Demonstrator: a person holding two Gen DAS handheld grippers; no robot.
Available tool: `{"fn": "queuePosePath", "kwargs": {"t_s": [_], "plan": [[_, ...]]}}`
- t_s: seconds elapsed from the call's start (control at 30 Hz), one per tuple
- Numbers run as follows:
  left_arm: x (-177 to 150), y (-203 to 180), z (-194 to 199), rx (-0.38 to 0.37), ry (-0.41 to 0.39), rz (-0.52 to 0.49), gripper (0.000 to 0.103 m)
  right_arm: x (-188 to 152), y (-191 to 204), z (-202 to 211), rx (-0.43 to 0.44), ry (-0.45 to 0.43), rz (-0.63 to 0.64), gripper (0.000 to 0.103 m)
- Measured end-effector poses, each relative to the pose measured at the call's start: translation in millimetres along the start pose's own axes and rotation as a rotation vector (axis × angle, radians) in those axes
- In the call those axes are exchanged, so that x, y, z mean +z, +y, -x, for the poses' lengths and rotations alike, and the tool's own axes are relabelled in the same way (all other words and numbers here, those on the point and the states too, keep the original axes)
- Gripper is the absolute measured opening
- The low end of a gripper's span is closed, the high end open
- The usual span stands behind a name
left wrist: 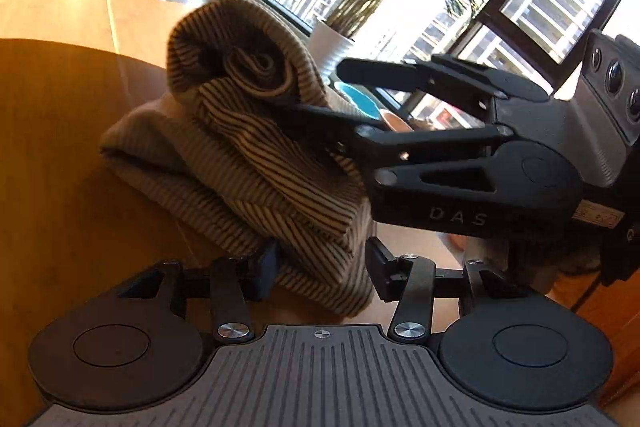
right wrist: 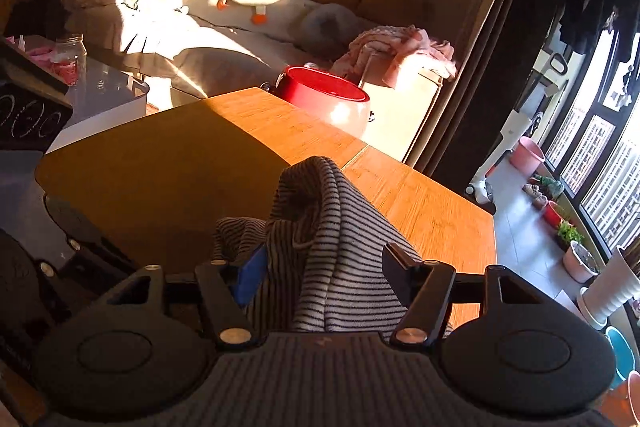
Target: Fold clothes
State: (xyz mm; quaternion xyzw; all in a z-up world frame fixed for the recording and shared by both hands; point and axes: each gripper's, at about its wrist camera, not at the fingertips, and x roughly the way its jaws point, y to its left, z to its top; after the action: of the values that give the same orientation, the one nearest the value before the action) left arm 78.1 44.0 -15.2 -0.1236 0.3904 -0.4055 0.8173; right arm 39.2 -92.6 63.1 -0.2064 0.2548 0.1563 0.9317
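We hold two black two-finger grippers around a bunched beige knit garment with thin dark stripes (left wrist: 256, 155) on a wooden table (left wrist: 60, 147).

In the left wrist view, our left gripper (left wrist: 320, 269) has the garment's lower fold between its fingers; we cannot tell whether the pads press it. Our right gripper (left wrist: 316, 87) reaches in from the right, jaws apart, one finger against the raised roll of cloth. In the right wrist view, cloth fills the gap between its fingers. A red round tub (right wrist: 324, 99) stands beyond the table's far edge.
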Motion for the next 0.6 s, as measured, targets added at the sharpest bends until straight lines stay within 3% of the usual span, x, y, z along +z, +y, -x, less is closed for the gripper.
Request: {"fn": "queuePosePath", "kwargs": {"t_s": [0.1, 0.2, 0.3, 0.37, 0.43, 0.47, 0.6], "plan": [[4.3, 17.8, 20.3, 0.102, -0.053, 0.051, 0.052, -6.7, 1.2, 2.5, -0.02, 0.007, -0.012, 0.066], [12.2, 36.0, 28.4, 0.148, -0.101, 0.144, 0.051, -11.8, 5.6, -0.2, -0.009, 0.017, -0.029, 0.07], [17.6, 37.1, 18.1, 0.143, -0.098, 0.162, 0.046, -16.2, 21.2, -10.3, -0.031, 0.029, 0.022, 0.077], [20.0, 33.6, 5.2, 0.116, -0.069, 0.178, 0.036, -20.8, 30.3, -18.0, -0.064, 0.04, 0.08, 0.079], [18.6, 35.7, 0.2, 0.093, -0.052, 0.2, 0.035, -30.8, 31.1, -24.1, -0.092, 0.044, 0.121, 0.08], [18.3, 37.3, -1.8, 0.08, -0.047, 0.214, 0.035, -34.5, 25.7, -24.0, -0.08, 0.035, 0.101, 0.078], [19.9, 41.4, -7.7, 0.031, -0.035, 0.251, 0.035, -37.3, -15.0, -17.3, -0.001, 0.021, -0.132, 0.049]]}}
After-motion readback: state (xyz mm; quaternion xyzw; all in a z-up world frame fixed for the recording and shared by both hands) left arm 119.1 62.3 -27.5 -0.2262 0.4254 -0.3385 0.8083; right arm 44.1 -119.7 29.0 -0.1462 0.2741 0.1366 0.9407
